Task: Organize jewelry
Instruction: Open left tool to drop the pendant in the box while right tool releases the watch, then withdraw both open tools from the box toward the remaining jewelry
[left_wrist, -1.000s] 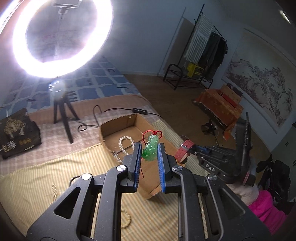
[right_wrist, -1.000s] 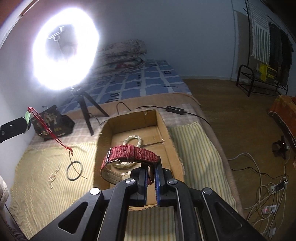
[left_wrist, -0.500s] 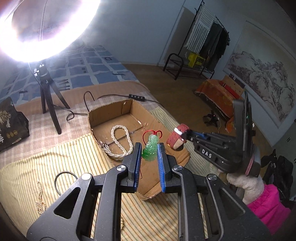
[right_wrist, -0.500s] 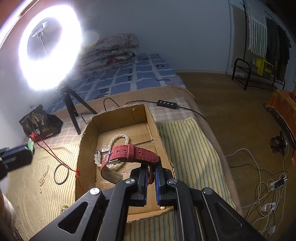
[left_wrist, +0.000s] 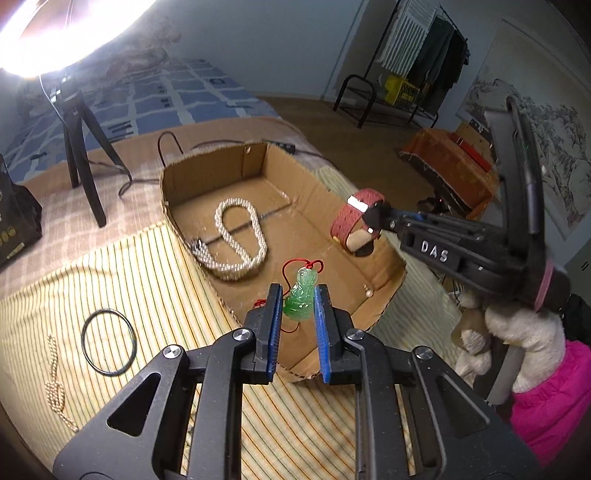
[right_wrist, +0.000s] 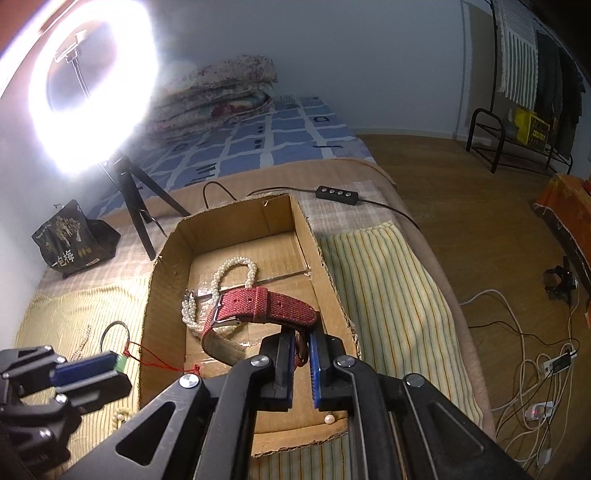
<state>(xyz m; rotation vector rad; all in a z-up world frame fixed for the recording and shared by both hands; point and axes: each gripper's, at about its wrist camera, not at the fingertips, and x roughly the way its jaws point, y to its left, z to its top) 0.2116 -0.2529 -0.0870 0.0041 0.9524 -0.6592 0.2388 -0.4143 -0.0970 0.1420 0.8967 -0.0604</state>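
Behind fingers — watch face hidden.

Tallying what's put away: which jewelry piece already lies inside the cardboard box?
The pearl necklace, coiled on the box floor. The jade pendant and red watch strap hang in claws; the black ring lies outside.

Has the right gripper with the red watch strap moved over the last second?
Yes. In the left wrist view the right gripper has advanced from beside the cardboard box to over its right wall, carrying the red watch strap toward the interior.
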